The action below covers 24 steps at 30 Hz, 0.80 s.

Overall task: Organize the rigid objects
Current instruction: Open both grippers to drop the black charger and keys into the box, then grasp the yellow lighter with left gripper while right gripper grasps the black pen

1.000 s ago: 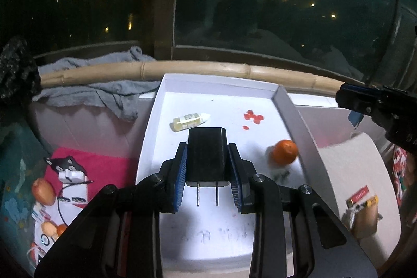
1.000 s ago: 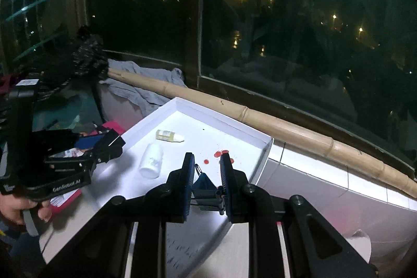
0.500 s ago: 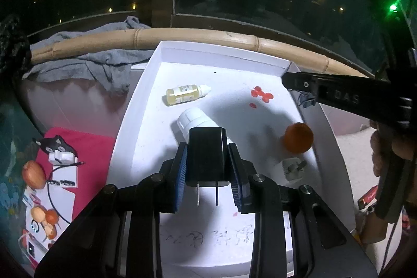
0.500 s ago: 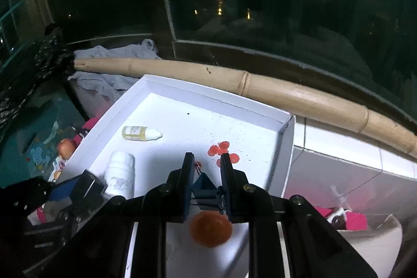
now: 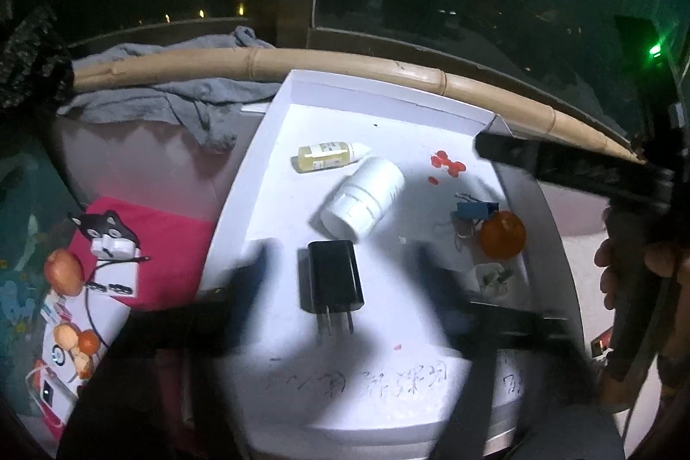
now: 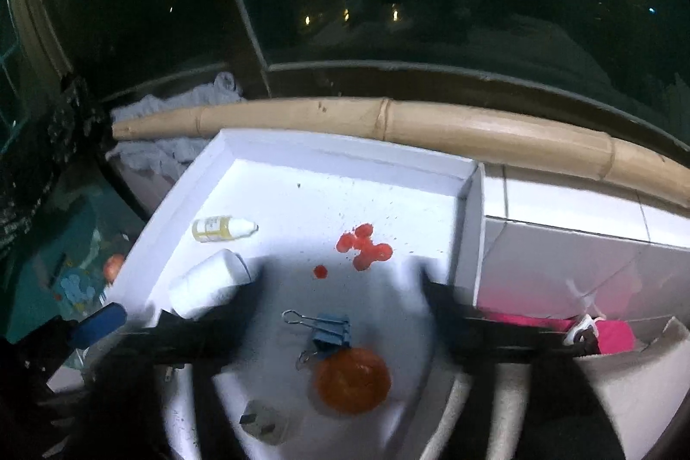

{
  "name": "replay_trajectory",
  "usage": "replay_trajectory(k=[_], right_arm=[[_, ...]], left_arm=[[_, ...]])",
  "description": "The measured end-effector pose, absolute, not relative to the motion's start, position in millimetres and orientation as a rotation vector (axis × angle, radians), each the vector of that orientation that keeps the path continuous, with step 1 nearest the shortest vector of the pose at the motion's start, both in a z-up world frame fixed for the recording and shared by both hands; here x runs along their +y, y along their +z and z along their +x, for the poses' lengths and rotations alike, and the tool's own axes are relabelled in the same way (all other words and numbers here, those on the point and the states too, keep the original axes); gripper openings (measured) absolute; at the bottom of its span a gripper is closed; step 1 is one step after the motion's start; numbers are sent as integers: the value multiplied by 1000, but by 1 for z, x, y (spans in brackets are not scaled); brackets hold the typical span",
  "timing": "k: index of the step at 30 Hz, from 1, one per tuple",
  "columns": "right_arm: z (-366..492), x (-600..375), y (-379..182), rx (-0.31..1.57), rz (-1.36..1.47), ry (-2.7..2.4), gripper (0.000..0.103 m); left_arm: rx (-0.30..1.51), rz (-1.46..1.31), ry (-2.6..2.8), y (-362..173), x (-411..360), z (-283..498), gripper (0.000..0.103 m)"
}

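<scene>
A white tray (image 5: 276,106) holds a black plug charger (image 5: 330,279), a white pill bottle (image 5: 364,197), a yellow dropper bottle (image 5: 330,154), a blue binder clip (image 5: 474,211), an orange (image 5: 502,235) and a small white plug (image 5: 491,276). My left gripper (image 5: 340,287) is open, its blurred fingers spread either side of the charger lying on the tray. My right gripper (image 6: 340,313) is open above the binder clip (image 6: 332,330), which lies beside the orange (image 6: 351,380). The pill bottle (image 6: 209,283) and the dropper bottle (image 6: 222,229) lie to the left.
A bamboo pole (image 5: 388,70) and grey cloth (image 5: 172,93) lie behind the tray by a dark window. A red mat (image 5: 172,244) with white plugs (image 5: 112,248) and small fruit sits to the left. Red stains (image 6: 364,246) mark the tray floor.
Both grippers have opened. The left let the black charger down onto the tray. The right dropped the binder clip next to the orange.
</scene>
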State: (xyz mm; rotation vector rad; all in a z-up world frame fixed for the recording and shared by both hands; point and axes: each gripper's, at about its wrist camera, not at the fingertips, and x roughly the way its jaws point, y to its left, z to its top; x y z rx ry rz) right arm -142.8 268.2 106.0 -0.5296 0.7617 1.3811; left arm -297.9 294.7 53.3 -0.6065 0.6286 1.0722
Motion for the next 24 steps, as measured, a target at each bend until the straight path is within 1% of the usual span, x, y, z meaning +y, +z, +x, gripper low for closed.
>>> replay_trajectory(k=[1, 2, 4, 6, 14, 21, 24], right_arm=[[-142, 263, 110, 751, -505, 1381, 97], [-141, 258, 114, 746, -486, 1380, 97], [-139, 247, 123, 744, -452, 1389, 98], [-138, 233, 132, 733, -412, 1399, 103], [-130, 162, 165, 728, -263, 1493, 103], [-100, 90, 191, 648, -150, 1495, 103], [-82, 59, 197, 615, -112, 1457, 103]], left_arm=[[621, -588, 1091, 55, 291, -298, 99], [619, -566, 1117, 57, 286, -299, 102], [617, -558, 1140, 59, 282, -302, 103], [597, -566, 1145, 64, 277, -306, 103], [554, -533, 1137, 82, 250, -306, 103], [474, -508, 1030, 99, 216, -291, 103], [470, -484, 983, 106, 200, -278, 103]])
